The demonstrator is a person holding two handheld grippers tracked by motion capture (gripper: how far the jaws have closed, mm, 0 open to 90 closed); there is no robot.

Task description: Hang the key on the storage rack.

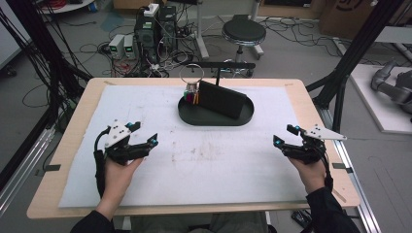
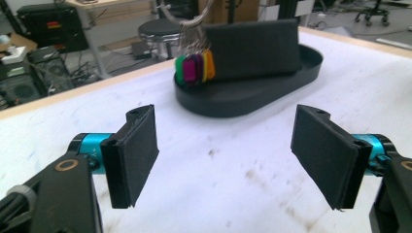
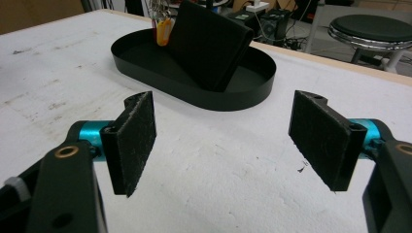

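Observation:
A black oval tray (image 1: 245, 116) (image 2: 301, 68) (image 3: 257, 82) sits at the far middle of the white mat. In it a black folded wallet (image 1: 222, 99) (image 2: 250, 46) (image 3: 209, 43) leans upright. Beside the wallet stands a key ring (image 1: 191, 73) with coloured tags (image 1: 191, 95) (image 2: 195, 67) (image 3: 163, 31). My left gripper (image 1: 145, 133) (image 2: 226, 155) hovers over the mat's left side, open, nothing between its pads. Over the right side my right gripper (image 1: 285, 135) (image 3: 223, 143) is open too, with an empty gap. Both point toward the tray from a distance.
The white mat (image 1: 194, 155) covers a wooden table (image 1: 77, 111). Behind the table stand a round stool (image 1: 244, 33), computer boxes (image 1: 155, 29) and tangled cables on the floor. Black frame posts (image 1: 357, 43) rise at both sides.

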